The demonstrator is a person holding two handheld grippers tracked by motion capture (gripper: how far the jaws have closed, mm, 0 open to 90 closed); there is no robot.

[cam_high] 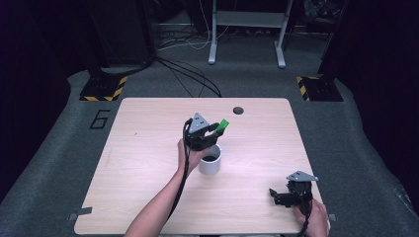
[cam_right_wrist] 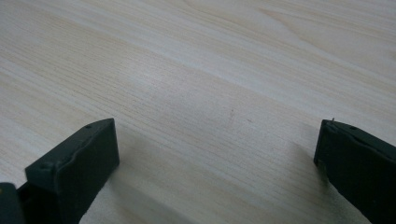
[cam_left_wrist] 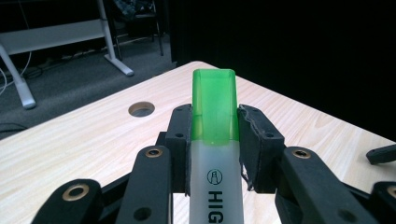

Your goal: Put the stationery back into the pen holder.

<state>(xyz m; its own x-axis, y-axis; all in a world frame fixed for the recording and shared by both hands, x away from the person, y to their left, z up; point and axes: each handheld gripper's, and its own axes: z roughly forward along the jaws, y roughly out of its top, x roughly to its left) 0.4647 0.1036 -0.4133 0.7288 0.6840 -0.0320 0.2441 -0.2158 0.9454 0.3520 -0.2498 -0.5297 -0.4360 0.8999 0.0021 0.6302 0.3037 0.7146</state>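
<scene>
The left tongs (cam_left_wrist: 215, 135) pinch a green-capped highlighter (cam_left_wrist: 214, 107) printed "HIG", above a white cup (cam_high: 210, 164); the right tongs (cam_right_wrist: 217, 154) stand spread over the surface (cam_right_wrist: 196, 70).

The left gripper (cam_high: 213, 129) is held up over the middle of the tabletop (cam_high: 148, 163), arm stretched forward, its jaws squeezed tight. The right gripper (cam_high: 277, 196) sits low near the right edge, jaws wide apart.
</scene>
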